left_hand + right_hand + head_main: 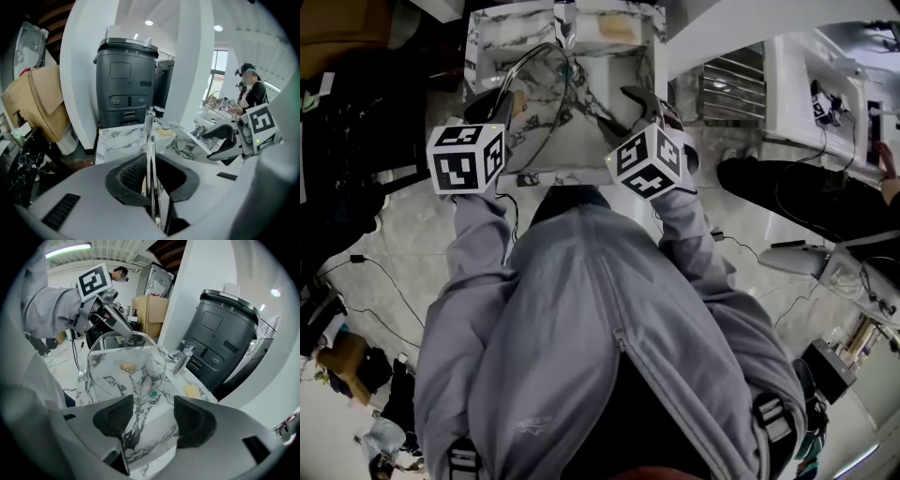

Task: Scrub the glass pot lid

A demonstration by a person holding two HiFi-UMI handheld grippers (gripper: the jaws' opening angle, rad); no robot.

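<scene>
Above sink (483, 47): left hand-held gripper (152, 173) clenches glass lid (126, 373) by its rim
Right hand-held gripper (152, 418): released, empty
Care: firm rim pinch probably needed

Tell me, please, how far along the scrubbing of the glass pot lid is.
Done: the left hand-held gripper is shut on the rim of the glass lid, holding it upright over the marble sink. In hand: the right hand-held gripper faces it, open and empty. Left: all scrubbing; what looks like a yellow sponge lies unheld beside the faucet.
</scene>
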